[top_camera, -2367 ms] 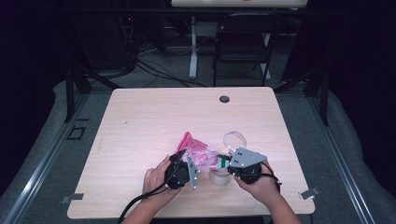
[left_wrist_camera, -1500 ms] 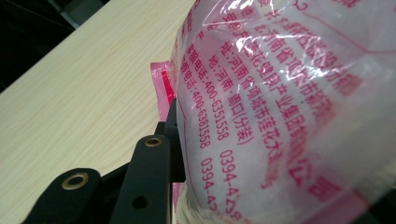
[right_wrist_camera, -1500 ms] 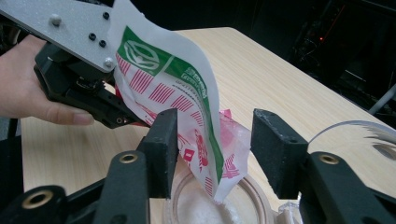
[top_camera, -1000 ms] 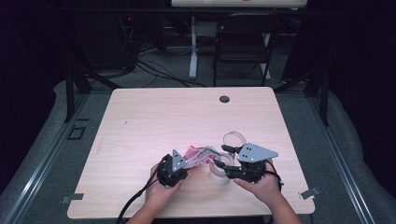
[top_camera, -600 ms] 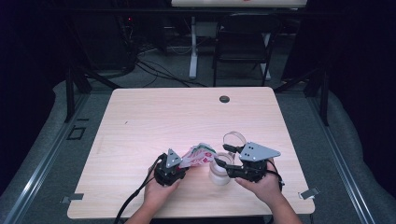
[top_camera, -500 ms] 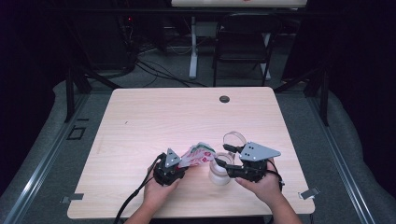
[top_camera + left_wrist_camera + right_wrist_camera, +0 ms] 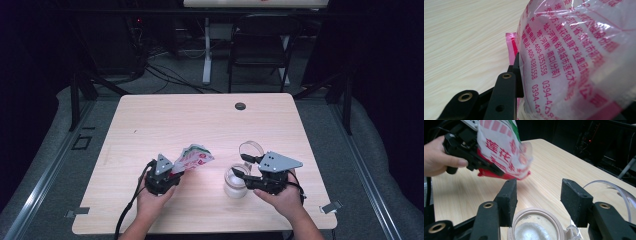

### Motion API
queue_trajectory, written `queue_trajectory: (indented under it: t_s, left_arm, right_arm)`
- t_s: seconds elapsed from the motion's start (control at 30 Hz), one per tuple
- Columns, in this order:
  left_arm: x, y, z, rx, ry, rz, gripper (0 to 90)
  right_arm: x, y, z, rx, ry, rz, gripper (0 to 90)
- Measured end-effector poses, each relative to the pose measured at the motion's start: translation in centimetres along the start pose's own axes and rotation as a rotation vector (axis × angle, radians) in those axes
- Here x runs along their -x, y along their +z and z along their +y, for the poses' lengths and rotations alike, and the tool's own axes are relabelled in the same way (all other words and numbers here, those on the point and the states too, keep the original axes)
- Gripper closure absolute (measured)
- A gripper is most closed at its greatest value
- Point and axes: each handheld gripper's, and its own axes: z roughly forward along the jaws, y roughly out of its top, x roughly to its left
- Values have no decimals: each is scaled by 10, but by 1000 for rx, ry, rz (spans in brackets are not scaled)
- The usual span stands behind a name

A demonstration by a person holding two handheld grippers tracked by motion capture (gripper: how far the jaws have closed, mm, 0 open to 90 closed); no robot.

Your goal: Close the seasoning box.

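L gripper (image 7: 176,168) sits near table's front edge, left of centre, jaws clamped on a pink-and-white printed pouch (image 7: 194,157). In the high view the pouch sticks out from the jaws up and to the right, lifted off the wood, well apart from the jar. L gripper view: pouch (image 7: 574,57) right up against the lens, red print on clear/white film, crinkled; one black jaw pressed flat to its side, pink sealed edge poking past the jaw tip. Other jaw hidden behind the film.

R gripper (image 7: 242,168) at front right of table (image 7: 165,115), held level, pointing left. Jaws apart, standing either side of the jar (image 7: 235,182). R gripper view: jar (image 7: 536,226) is low between the two black pads (image 7: 507,197), rim pale beige, mouth uncovered, white granular stuff inside. Pads look just clear of the rim, not pressing; can't tell for sure if one touches. L gripper + pouch (image 7: 504,150) also visible there, upper left, hand (image 7: 437,155) wrapped round the body, pouch tilted with its lower end toward the jar but not over it.

Clear round lid (image 7: 251,149) lies on the wood just behind the R gripper, close to the jar, apart from it. Small dark disc (image 7: 240,106) far back near table's rear edge. Cables trail off both grippers toward the front.
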Motion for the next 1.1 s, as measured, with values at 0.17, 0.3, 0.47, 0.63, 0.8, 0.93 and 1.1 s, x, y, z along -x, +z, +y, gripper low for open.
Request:
queue_trajectory:
  t_s: [0.17,0.3,0.47,0.63,0.8,0.93,1.1]
  left_arm:
    - [-18,-13,-10,-2,-37,42,697]
    - [-30,-23,-17,-4,-62,85,697]
    - [-43,-35,-25,-13,-57,139,697]
    - [-54,-35,-33,-5,-104,162,696]
    - [-63,-34,-40,-15,-130,187,697]
    - [-66,-33,-43,-27,-131,226,696]
    - [-68,-32,-46,-33,-152,237,696]
  right_arm:
    - [-1,1,0,-5,-5,-9,457]
    - [0,0,-1,-11,-12,-12,456]
    - [3,-1,-5,-14,4,-8,453]
    - [1,-2,-6,-23,0,-15,453]
    - [-1,-5,-5,-18,-7,-21,453]
    - [1,-6,-5,-13,-2,-32,447]
    - [1,-6,-4,-8,-2,-39,437]
